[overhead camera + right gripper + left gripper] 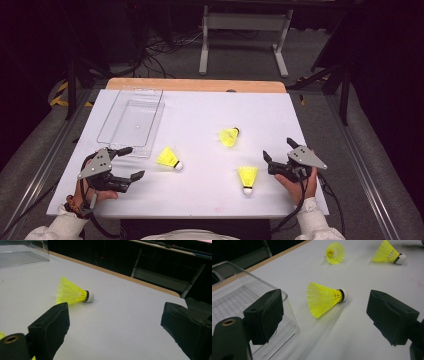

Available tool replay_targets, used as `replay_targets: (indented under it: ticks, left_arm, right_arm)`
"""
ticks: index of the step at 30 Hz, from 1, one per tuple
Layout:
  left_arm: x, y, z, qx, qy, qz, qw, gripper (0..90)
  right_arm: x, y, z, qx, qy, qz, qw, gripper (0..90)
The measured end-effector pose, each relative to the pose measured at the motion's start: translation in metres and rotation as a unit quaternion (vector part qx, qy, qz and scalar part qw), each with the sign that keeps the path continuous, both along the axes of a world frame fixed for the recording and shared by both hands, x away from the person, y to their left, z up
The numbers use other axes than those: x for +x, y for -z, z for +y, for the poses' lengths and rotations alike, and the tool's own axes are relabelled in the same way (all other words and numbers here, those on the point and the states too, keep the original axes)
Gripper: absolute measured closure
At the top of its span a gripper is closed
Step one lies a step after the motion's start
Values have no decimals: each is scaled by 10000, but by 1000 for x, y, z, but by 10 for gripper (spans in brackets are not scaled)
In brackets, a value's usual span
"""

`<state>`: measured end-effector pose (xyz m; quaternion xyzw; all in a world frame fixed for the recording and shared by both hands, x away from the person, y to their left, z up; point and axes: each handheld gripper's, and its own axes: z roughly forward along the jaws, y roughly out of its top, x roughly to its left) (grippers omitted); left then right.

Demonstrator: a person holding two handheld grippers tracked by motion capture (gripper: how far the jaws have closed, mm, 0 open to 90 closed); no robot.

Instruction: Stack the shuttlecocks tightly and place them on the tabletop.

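Left gripper (pixel 129 162): jaws spread, nothing held.
Right gripper (pixel 276 152): jaws spread, nothing held.
Nearest shuttlecock (pixel 325 298): lying just ahead of the left gripper's jaws, beside the clear tray (pixel 131 121); judged featherlight, its skirt easily crushed; best gripped at the cork.
Farther shuttlecocks (pixel 229 136): lying apart on the table (pixel 200 195).

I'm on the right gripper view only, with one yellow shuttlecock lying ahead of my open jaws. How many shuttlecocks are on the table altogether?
Observer: Three. The far shuttlecock is the one you see. There is also a left shuttlecock and a near shuttlecock, which lies close to your right gripper.
Operator: Where is the left gripper?
Observer: The left gripper is at the table's near left. Its jaws are open and nothing is between them. It faces the left shuttlecock.
Operator: Is anything in the clear tray?
Observer: No. The high view shows the clear tray empty, just beyond the left gripper.
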<state>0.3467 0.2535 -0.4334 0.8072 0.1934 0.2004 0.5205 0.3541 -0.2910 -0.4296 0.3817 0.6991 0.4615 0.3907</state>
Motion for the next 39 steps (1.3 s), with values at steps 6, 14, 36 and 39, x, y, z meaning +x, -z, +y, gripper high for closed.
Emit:
replay_targets:
  ticks: [6,14,36,39]
  left_arm:
    - [-2,0,-6,86,173,40,9998,204]
    - [-1,2,-19,291,413,260,9984,273]
    - [33,23,-60,1015,212,1246,9868,282]
    - [37,21,-61,961,188,1300,9867,357]
  right_arm:
    - [1,1,1,-28,14,44,10000,88]
    - [2,3,2,-89,1,96,9999,88]
    - [5,6,5,-182,-132,234,9995,94]
    - [6,7,4,-182,-118,251,9995,94]
